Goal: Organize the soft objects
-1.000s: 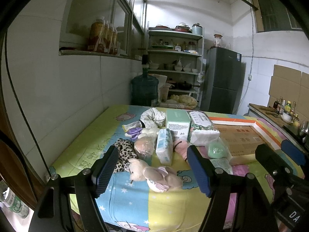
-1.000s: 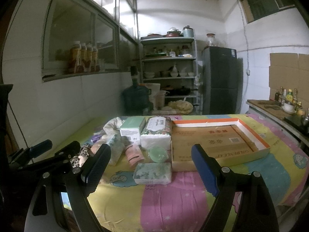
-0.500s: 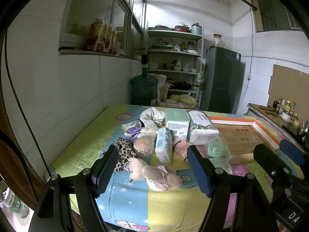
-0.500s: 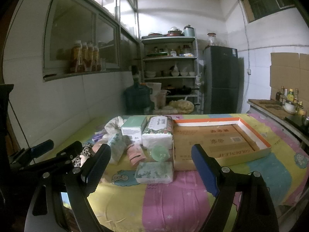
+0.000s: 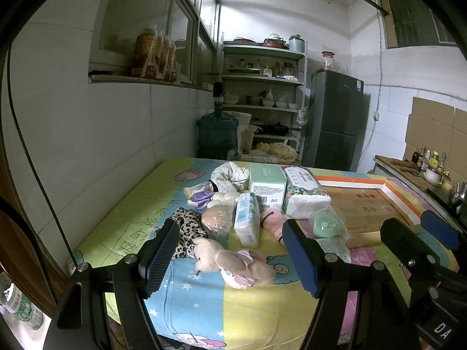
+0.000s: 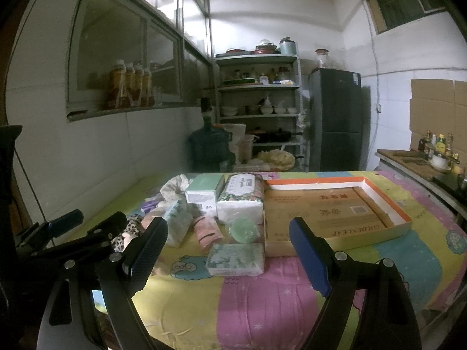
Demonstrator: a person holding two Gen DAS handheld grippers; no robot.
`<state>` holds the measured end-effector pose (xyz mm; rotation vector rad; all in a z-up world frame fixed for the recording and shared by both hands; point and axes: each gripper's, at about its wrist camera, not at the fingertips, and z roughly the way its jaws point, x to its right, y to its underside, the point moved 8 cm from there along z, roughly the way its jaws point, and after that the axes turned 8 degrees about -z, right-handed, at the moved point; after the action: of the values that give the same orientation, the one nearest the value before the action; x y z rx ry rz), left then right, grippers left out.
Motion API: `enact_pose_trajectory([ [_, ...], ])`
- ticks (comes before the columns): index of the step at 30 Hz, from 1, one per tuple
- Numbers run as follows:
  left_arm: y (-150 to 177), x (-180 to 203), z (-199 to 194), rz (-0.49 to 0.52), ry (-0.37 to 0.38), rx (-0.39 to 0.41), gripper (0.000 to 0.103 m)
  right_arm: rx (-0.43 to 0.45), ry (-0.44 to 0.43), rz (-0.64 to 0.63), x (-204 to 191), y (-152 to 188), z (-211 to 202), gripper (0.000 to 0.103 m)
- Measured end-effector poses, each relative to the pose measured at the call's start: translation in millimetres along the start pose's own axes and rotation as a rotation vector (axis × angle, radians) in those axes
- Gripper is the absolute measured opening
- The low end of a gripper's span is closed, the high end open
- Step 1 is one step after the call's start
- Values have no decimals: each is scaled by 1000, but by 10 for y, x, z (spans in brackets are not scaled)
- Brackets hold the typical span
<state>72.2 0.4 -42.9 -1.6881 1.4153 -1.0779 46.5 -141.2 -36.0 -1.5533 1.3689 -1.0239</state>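
Clutter of soft things sits on the worktop (image 5: 122, 213), which is draped in a bright cartoon cloth, and both pairs of tongs hover short of it with nothing between their pads.

From the left: the left tongs (image 5: 230, 258) stand wide apart and empty, aimed over a pale plush toy (image 5: 233, 262) lying on its side near the front edge. Just behind it lies a leopard-print cloth (image 5: 184, 227), then a bagged peach-coloured item (image 5: 216, 221) and a blue-and-white tissue pack (image 5: 247, 218) standing on edge. Farther back are a purple item (image 5: 201, 197), a bunched patterned cloth (image 5: 229, 176) and a mint-green box (image 5: 267, 185), with a floral-wrapped tissue pack (image 5: 303, 194) touching the box's right side. A pink item (image 6: 205, 229) lies in front of that pack, a round green thing in clear wrap (image 6: 244, 229) is just beside it, and a flat floral tissue pack (image 6: 236, 259) lies alone nearer the front.

Right of the pile, a shallow cardboard tray (image 6: 394, 204) with an orange rim lies flat, holding only its printed cardboard floor. The right tongs (image 6: 226, 258) are also spread wide and empty, pointing at the flat pack and the tray's near left corner.
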Motion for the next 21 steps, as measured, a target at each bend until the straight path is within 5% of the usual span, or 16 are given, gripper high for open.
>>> enact_pose_trajectory([
  [21, -5, 18, -11, 3, 1, 0, 73, 0, -13, -4, 9, -19, -14, 86],
])
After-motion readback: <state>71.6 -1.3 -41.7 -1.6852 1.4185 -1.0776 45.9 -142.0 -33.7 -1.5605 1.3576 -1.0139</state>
